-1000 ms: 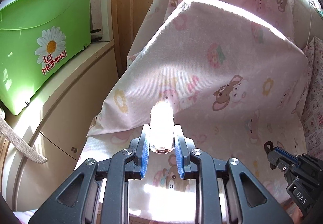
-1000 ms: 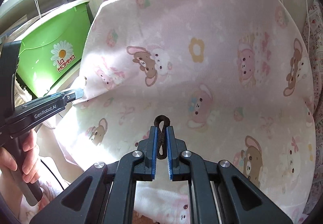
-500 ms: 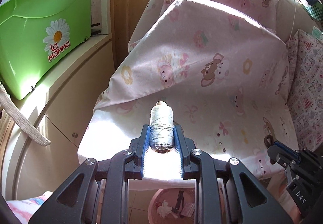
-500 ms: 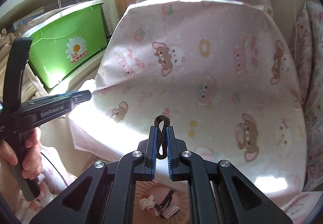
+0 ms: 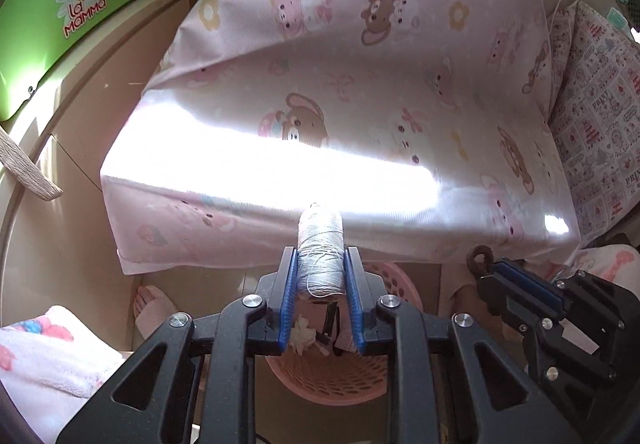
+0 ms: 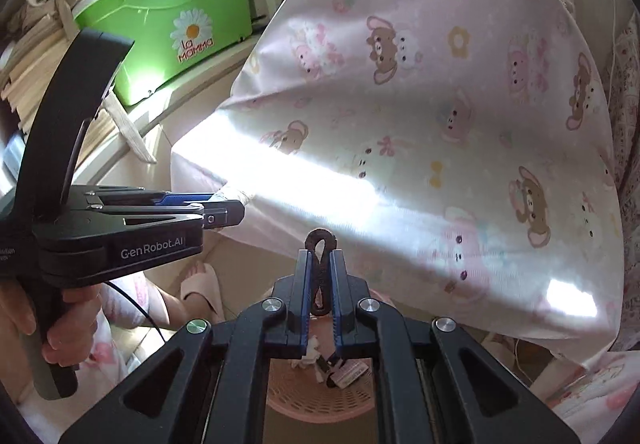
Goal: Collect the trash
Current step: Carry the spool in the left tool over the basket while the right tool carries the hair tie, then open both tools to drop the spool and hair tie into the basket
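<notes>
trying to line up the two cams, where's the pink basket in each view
Left wrist: the pink basket sits bottom centre, on the floor below the held thread spool, partly hidden by the left gripper.
Right wrist: pink basket at bottom centre, seen between and below the right gripper.
Shared landmark: the green bin, upper left in both.

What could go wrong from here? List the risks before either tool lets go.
1. The left tool holds a thread spool above the pink basket, but near its far rim; released now, it might land outside.
2. The right tool pinches a dark hair tie, also near the rim; being light, it could bounce off.
3. The bed sheet hangs close to the basket, so either item could snag on it.
</notes>
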Demonstrator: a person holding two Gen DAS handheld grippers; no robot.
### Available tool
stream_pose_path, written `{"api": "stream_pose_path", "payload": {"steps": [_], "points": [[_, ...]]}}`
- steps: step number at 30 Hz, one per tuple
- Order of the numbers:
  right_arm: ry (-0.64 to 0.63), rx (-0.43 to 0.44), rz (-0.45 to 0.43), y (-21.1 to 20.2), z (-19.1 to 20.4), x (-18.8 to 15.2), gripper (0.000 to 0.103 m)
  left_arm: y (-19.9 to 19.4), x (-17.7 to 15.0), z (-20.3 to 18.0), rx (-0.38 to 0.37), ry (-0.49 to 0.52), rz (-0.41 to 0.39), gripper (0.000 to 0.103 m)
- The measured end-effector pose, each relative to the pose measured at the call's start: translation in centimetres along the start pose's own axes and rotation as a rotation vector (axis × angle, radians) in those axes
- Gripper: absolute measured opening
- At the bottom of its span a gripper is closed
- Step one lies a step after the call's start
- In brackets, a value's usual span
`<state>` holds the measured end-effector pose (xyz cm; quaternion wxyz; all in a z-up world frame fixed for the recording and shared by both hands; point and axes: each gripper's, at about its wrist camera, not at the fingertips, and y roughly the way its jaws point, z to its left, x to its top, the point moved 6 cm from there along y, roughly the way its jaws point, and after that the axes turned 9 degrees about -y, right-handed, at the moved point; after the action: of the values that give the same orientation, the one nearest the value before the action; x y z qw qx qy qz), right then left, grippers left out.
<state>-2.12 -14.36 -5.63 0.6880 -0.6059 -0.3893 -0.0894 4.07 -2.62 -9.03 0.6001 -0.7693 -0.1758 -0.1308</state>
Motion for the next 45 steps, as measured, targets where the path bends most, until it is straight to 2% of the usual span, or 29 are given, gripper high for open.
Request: {"api": "stream_pose_path", "payload": {"steps": [6,10,22,27,35,38,40,41,43,44,45], "points": [[0.055,0.063,0.103,2.8,0.2,-2.1,0.01,1.7,-1.5,-0.6,0.011,0.047,0.084,0.022],[0.056,0.037,0.165,4.6,-0.1,-3.7,0.01,3.5,-2.6,-0.3,0.031,0.042,0.15,0.022],[0.21,0.035,0.365,10.9,-2.6,-9.1,0.01,9.7,-5.6,0.7,0.09,-0.001,0.353,0.022],[0.196,0.004,0.437,13.1,-2.8,-11.2,0.01,11.6,-6.7,1.9,0.121,-0.034,0.415,0.022],[0.217,0.035,0.505,15.4,-2.7,-13.3,0.01,13.5,-8.0,2.3,0.133,-0.041,0.489,0.022],[0.246,0.048,0.52,16.0,-2.9,-13.9,0.01,15.0,-9.1,2.5,0.118,-0.035,0.56,0.023],[0.268,0.066,0.524,16.2,-3.1,-14.2,0.01,15.8,-9.9,3.2,0.158,-0.049,0.582,0.022],[0.272,0.071,0.518,16.1,-3.1,-14.1,0.011,16.0,-10.2,3.3,0.174,-0.048,0.594,0.022],[0.266,0.063,0.514,16.1,-3.0,-14.1,0.021,16.2,-10.3,3.5,0.181,-0.06,0.601,0.032],[0.264,0.052,0.519,16.1,-3.0,-14.3,0.034,16.1,-10.2,3.6,0.176,-0.068,0.594,0.043],[0.268,0.043,0.525,16.1,-3.1,-14.4,0.047,15.9,-10.1,3.5,0.172,-0.069,0.582,0.046]]}}
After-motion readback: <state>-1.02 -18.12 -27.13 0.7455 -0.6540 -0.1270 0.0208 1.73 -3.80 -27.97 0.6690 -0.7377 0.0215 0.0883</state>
